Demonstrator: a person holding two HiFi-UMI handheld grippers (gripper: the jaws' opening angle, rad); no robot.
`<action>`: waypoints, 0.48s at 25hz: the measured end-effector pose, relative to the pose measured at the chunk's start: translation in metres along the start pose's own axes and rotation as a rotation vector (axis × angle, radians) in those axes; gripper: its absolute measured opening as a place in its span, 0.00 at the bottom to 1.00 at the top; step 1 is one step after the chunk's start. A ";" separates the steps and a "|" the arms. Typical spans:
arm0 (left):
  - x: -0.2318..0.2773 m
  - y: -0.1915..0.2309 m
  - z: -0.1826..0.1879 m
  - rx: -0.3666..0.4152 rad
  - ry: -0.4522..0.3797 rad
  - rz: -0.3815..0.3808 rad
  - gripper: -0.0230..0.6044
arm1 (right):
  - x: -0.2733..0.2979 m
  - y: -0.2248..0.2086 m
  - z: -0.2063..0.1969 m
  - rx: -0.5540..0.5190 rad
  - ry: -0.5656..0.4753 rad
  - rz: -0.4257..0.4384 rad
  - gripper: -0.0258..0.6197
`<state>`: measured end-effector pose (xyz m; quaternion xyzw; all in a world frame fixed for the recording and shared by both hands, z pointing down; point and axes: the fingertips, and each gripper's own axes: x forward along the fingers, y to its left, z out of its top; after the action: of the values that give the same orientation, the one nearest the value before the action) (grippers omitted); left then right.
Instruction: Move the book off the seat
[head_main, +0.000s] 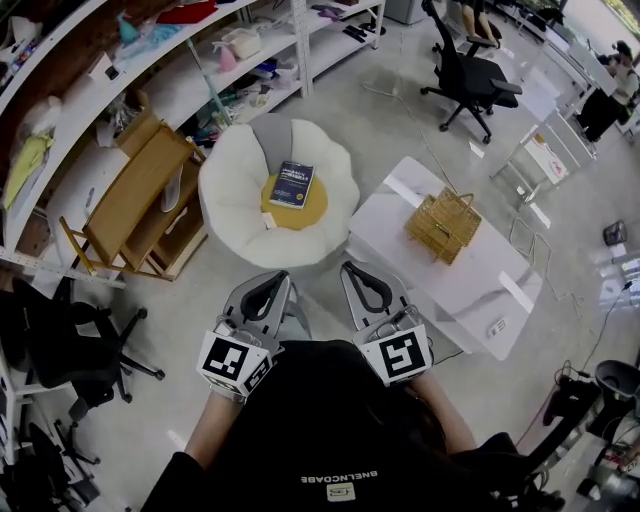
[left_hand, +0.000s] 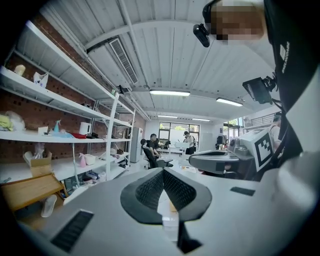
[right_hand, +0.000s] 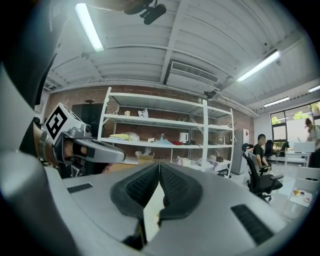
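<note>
A dark blue book (head_main: 292, 185) lies flat on the yellow middle cushion (head_main: 300, 210) of a white flower-shaped seat (head_main: 235, 195). Both grippers hover side by side in front of the seat, short of its near edge and apart from the book. My left gripper (head_main: 274, 277) is shut with nothing between its jaws, and its pads meet at the tip in the left gripper view (left_hand: 163, 170). My right gripper (head_main: 356, 268) is also shut and empty, tips together in the right gripper view (right_hand: 159, 164). The book does not show in either gripper view.
A white marble table (head_main: 470, 285) with a gold wire basket (head_main: 443, 226) stands right of the seat. A wooden rack (head_main: 140, 195) and white shelving (head_main: 150, 70) lie to the left. Black office chairs (head_main: 470, 75) stand at the back and at the left (head_main: 70, 350).
</note>
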<state>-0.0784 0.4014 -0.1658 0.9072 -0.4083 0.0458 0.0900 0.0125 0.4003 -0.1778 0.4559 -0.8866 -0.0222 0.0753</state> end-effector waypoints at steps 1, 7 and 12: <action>0.005 0.010 0.002 -0.005 0.000 -0.004 0.04 | 0.009 -0.003 0.000 -0.003 0.009 -0.004 0.06; 0.030 0.071 0.013 -0.031 -0.002 -0.012 0.04 | 0.064 -0.015 -0.004 0.001 0.058 -0.014 0.06; 0.048 0.116 0.016 -0.067 0.000 -0.019 0.04 | 0.103 -0.028 -0.007 0.020 0.085 -0.032 0.06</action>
<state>-0.1332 0.2880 -0.1594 0.9076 -0.4008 0.0313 0.1209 -0.0231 0.3008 -0.1618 0.4711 -0.8754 0.0050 0.1078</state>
